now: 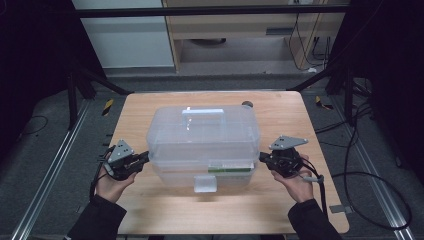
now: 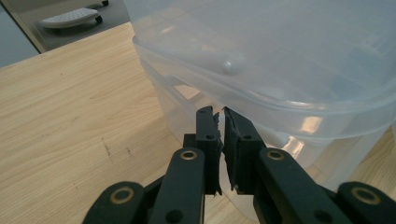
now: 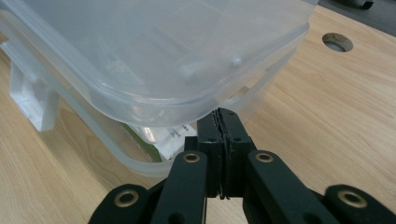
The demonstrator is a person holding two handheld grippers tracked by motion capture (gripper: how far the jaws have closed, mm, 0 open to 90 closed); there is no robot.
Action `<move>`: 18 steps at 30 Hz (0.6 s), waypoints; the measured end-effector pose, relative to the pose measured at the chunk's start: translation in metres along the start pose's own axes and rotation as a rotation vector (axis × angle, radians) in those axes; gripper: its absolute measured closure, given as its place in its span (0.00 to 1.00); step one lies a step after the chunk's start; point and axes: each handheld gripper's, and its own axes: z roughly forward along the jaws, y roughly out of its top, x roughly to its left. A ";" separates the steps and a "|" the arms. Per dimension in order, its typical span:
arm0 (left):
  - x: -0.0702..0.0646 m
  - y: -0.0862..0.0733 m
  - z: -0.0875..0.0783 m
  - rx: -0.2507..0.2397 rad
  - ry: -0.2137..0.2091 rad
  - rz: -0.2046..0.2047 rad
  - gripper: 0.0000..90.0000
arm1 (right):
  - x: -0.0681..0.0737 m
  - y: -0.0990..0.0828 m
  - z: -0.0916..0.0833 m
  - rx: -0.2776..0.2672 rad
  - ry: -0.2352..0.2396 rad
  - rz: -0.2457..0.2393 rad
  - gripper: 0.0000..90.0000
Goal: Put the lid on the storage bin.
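Plastic, thin and see-through, makes up the box (image 1: 202, 137) that stands at the middle of the table (image 1: 150, 210). Its lid (image 1: 204, 127) is domed and sits on the tub (image 1: 172, 175), lifted a little at both short ends. By the look of it the box is light, springy and slick, and its walls would bow if squeezed. The overhanging lid rim is the stiffest part, so a grip at both ends should be the safest hold.

The left claw (image 1: 146, 156) is at the box's left end; in the left gripper view its jaws stand almost together with a thin slit between them, tips at the lid rim. Whether they pinch the rim, I cannot tell. The right claw (image 1: 262, 157) is at the box's right end, jaws clenched tight, tips just under the lid rim.

A white latch (image 1: 205, 183) hangs on the box's near side. Inside the box, toward its near right corner, lies a green and white packet (image 3: 159, 137); its print is too small to read. A round hole (image 3: 337, 41) in the table lies beyond the box.
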 end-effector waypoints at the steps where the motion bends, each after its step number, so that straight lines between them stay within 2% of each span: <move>1: 0.001 -0.001 0.001 0.007 -0.001 0.000 0.93 | 0.000 -0.001 0.001 0.008 0.000 0.000 0.99; 7: 0.005 -0.009 0.008 0.043 0.008 0.002 0.92 | 0.000 -0.008 0.009 0.059 -0.014 -0.012 1.00; 9: 0.009 -0.013 0.011 0.054 0.019 -0.010 0.90 | 0.000 -0.010 0.013 0.087 -0.025 -0.024 1.00; 11: 0.015 -0.018 0.012 0.071 0.049 -0.024 0.88 | -0.003 -0.014 0.016 0.099 -0.011 -0.016 0.98; 12: 0.018 -0.021 0.013 0.075 0.062 -0.041 0.86 | -0.007 -0.018 0.019 0.111 -0.030 -0.020 0.97; 13: 0.022 -0.024 0.013 0.078 0.081 -0.054 0.86 | -0.007 -0.018 0.019 0.111 -0.030 -0.020 0.97; 15: 0.026 -0.029 0.014 0.076 0.107 -0.084 0.83 | -0.013 -0.023 0.020 0.117 -0.043 0.007 0.96; 18: 0.032 -0.035 0.016 0.074 0.164 -0.104 0.74 | -0.023 -0.027 0.017 0.101 -0.077 0.035 0.92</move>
